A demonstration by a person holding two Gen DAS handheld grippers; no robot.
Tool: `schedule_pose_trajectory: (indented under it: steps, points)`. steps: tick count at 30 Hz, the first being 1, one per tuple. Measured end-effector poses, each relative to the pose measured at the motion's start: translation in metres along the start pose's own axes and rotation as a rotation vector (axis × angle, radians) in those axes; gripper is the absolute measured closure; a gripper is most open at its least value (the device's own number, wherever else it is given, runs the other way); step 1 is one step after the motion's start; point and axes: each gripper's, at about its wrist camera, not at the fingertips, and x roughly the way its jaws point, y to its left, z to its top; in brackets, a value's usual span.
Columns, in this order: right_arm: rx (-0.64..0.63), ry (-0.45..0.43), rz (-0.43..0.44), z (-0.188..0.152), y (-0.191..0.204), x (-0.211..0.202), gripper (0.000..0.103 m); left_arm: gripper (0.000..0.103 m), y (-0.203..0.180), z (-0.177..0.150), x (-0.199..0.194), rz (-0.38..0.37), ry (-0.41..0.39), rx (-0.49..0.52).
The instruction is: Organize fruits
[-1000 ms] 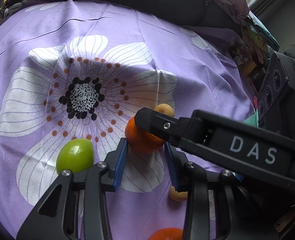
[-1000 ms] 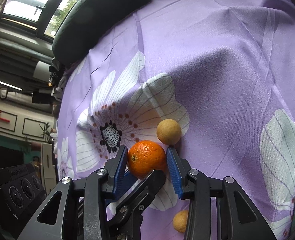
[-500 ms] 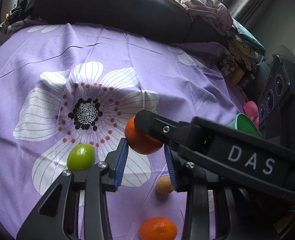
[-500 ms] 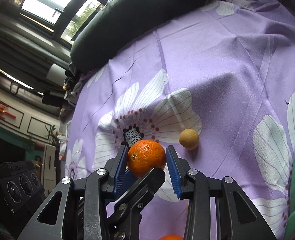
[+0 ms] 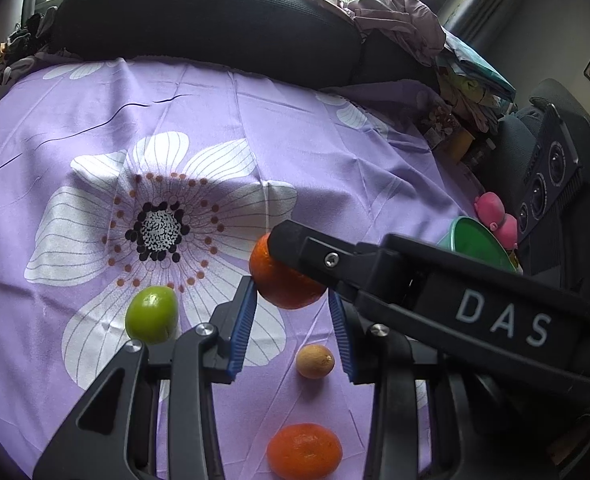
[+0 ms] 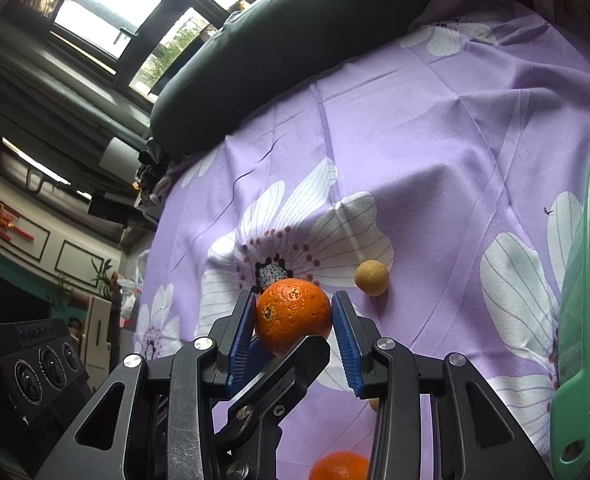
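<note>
My right gripper (image 6: 293,332) is shut on an orange (image 6: 293,314) and holds it above the purple flowered cloth (image 6: 435,152). The same orange (image 5: 285,282) shows in the left wrist view, with the right gripper's finger (image 5: 315,252) across it. My left gripper (image 5: 293,330) is open right beneath the orange, not touching it. On the cloth lie a green lime (image 5: 151,314), a small tan fruit (image 5: 315,361) and a second orange (image 5: 303,454). A green basket (image 6: 587,300) stands at the right.
A black cushion (image 5: 199,20) lines the far edge of the cloth. Pink toys (image 5: 495,220) and clutter sit at the right beside the green basket (image 5: 479,242). Another small tan fruit (image 6: 371,277) lies on the cloth right of the held orange.
Both grippers have risen from the cloth, with the orange lifted in the right gripper. More of the cloth, the second orange and the green basket have come into view.
</note>
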Motion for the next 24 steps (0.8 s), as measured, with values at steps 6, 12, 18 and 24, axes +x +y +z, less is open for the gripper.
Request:
schedule_pose_trajectory:
  steps: [6, 12, 18, 24]
  points:
    - [0.062, 0.097, -0.061, -0.003, -0.014, 0.017, 0.061, 0.066, 0.007, -0.003, 0.022, -0.011, 0.120, -0.044]
    - [0.088, 0.154, -0.090, -0.005, -0.021, 0.030, 0.061, 0.066, 0.011, -0.005, 0.033, 0.002, 0.170, -0.071]
    - [0.103, 0.177, -0.124, -0.007, -0.025, 0.037, 0.061, 0.065, 0.012, -0.007, 0.040, 0.020, 0.190, -0.066]
    - [0.083, 0.166, -0.136, -0.005, -0.023, 0.031, 0.061, 0.065, 0.013, -0.005, 0.040, 0.020, 0.191, -0.064]
